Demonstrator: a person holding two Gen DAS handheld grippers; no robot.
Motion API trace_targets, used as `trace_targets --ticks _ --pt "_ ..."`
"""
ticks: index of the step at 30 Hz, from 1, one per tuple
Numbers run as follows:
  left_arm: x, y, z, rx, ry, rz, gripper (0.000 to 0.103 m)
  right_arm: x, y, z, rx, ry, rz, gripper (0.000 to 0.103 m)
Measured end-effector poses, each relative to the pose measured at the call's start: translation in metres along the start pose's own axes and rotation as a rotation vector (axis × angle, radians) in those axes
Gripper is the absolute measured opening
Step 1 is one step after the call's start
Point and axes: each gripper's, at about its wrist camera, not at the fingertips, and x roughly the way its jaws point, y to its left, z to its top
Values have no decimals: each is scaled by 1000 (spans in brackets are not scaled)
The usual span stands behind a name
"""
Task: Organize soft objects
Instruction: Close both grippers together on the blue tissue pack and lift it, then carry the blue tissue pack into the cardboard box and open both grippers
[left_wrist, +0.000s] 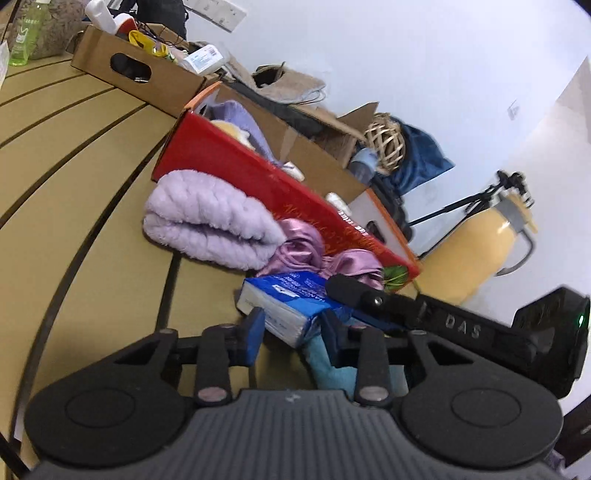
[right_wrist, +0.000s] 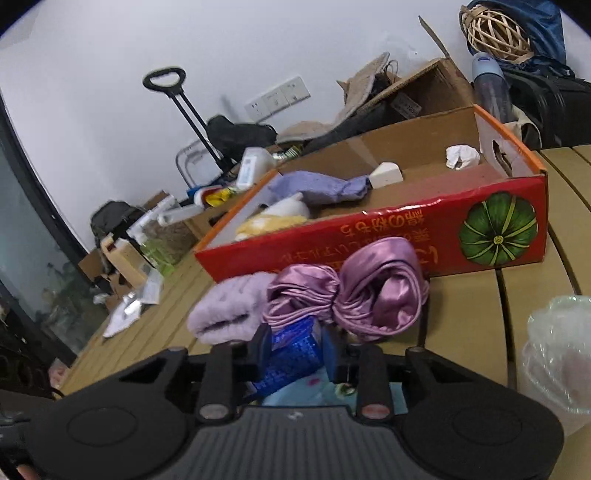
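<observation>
A blue tissue pack (left_wrist: 284, 295) lies on a teal cloth (left_wrist: 325, 362) in front of the red box (left_wrist: 258, 173). In the left wrist view, my left gripper (left_wrist: 293, 338) is shut on the pack's near white end. A black finger (left_wrist: 345, 288) of the right gripper rests on its far end. In the right wrist view, my right gripper (right_wrist: 297, 349) is shut on the tissue pack (right_wrist: 295, 347), which fills the gap between the blue pads. A folded lilac fluffy towel (right_wrist: 229, 310) and a bunched purple satin cloth (right_wrist: 376, 291) lie against the red box (right_wrist: 388, 232), which holds several soft items.
The table is tan with dark slats (left_wrist: 74, 166). A brown cardboard box (left_wrist: 140, 74) full of clutter stands behind the red one. A yellow bottle (left_wrist: 476, 243) is at the right. A clear plastic bag (right_wrist: 557, 354) lies at the right edge, with a wicker ball (right_wrist: 495, 33) behind.
</observation>
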Motion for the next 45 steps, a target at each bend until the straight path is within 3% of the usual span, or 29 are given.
trace_targets --ticks 3,6,8,12,14,18,29,34,39,43,45 --pt "-13 0 -3 23 9 -66 34 -23 15 -11 -56 -55 -18 28" --pt "-20 1 -10 16 21 -102 43 -37 26 -24 -72 -82 -45 25" --pt "-26 2 -14 -7 31 -116 51 -44 31 -36 -69 -75 -68 23" --pt "-45 9 -22 -46 39 -143 52 -62 45 -62 -52 -57 -80 23" --pt "-55 11 -27 -47 39 -133 46 -70 49 -73 -37 -37 -67 23" --pt "-49 17 -34 -66 99 -57 24 -72 44 -81 2 -13 -76 23" --pt "-43 15 -35 -14 88 -25 27 -55 30 -78 92 6 -62 30" --pt "-45 10 -33 11 73 -3 26 -57 32 -75 93 1 -59 20" --pt "-60 -18 0 89 -17 -42 26 -78 49 -37 29 -107 -19 17" --pt "-24 -43 79 152 -52 -50 26 -53 38 42 7 -156 -3 17" --pt "12 -48 119 158 -14 -20 27 -26 27 85 24 -128 -17 17"
